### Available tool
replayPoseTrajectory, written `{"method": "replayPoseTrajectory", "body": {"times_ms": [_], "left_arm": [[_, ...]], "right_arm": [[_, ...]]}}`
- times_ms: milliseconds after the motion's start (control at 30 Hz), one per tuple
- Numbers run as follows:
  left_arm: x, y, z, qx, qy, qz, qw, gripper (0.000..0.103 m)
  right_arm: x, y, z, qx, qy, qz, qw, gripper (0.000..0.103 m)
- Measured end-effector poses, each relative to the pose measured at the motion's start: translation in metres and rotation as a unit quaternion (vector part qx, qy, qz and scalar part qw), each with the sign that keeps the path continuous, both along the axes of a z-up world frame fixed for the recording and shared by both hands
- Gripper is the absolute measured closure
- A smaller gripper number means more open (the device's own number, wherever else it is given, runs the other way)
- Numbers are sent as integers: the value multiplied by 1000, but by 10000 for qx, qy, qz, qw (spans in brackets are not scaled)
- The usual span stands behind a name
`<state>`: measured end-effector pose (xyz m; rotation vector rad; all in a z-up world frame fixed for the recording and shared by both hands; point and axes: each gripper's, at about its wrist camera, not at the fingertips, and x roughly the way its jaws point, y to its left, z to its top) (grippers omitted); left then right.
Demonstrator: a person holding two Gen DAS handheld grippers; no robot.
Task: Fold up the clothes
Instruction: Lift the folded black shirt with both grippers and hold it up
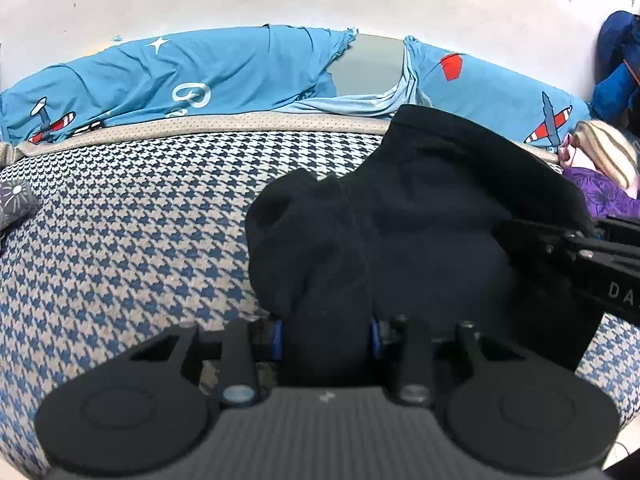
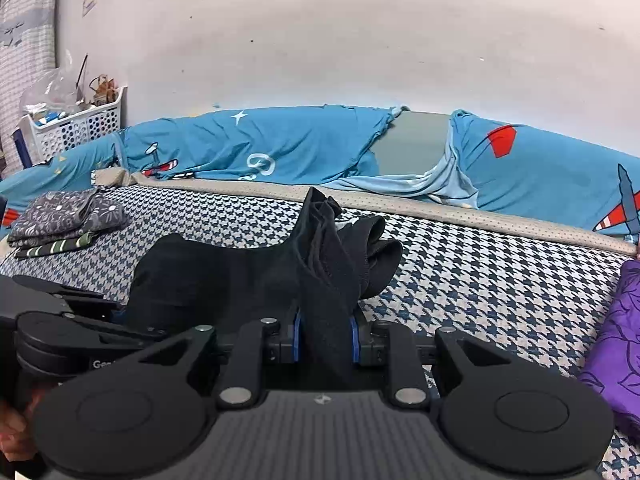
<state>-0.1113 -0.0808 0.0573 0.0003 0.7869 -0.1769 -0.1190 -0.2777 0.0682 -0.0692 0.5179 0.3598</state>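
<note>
Black garment (image 1: 420, 216) hangs bunched over the middle of the bed (image 1: 120, 240), gripped at two spots: the left tongs (image 1: 324, 336) are clenched on a thick fold, the right tongs (image 2: 325, 340) on a narrower twisted strip. That thin hold could slip, or uneven pulling could drop the fold crooked, toward the purple cloth (image 2: 616, 344) at the bed's right edge.

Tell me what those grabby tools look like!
Each hand-held gripper, left and right, is matte black plastic with a ribbed grey top, two round black discs at the sides, silver pivot pins, and blue pads inside the fingers. White lettering marks the right one's side.
</note>
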Motion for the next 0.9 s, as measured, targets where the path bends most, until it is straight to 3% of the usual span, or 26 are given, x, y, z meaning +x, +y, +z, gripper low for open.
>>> {"method": "replayPoseTrajectory", "body": {"times_ms": [900], "left_arm": [[-30,-17,18,316,-177,84,9993,69]], "right_arm": [[-26,-12,6,125,-184,172,9996,81]]}}
